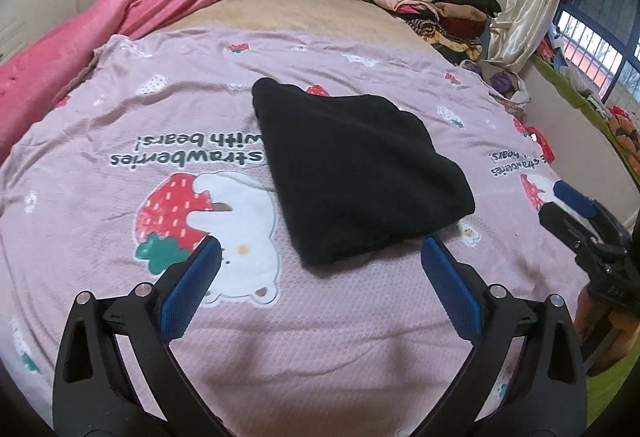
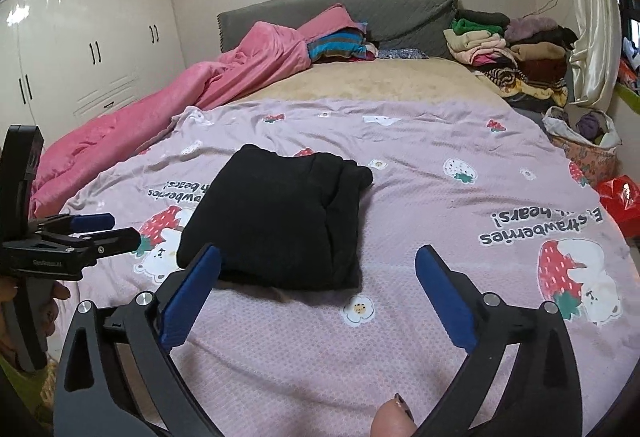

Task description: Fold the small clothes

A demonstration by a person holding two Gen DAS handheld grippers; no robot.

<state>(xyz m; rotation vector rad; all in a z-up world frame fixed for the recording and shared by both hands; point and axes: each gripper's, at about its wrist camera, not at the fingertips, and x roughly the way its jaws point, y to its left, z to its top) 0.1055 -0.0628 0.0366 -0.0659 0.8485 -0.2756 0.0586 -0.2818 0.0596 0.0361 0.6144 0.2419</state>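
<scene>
I am holding both the left hand-held gripper (image 1: pixel 320 257) and the right hand-held gripper (image 2: pixel 318 267) spread wide, gripping nothing. The folded black garment (image 1: pixel 356 173) is looking soft and limp; I am judging its near edge the best hold.

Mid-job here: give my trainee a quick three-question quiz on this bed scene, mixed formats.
1. True or false: the black garment lies folded on the strawberry bedspread.
2. The left gripper is: A) shut on the garment B) open and empty C) out of view.
3. Fill in: the right gripper holds ____.

Key: 1 true; 2 B; 3 nothing, its blue pads stand wide apart above the bedspread.
</scene>
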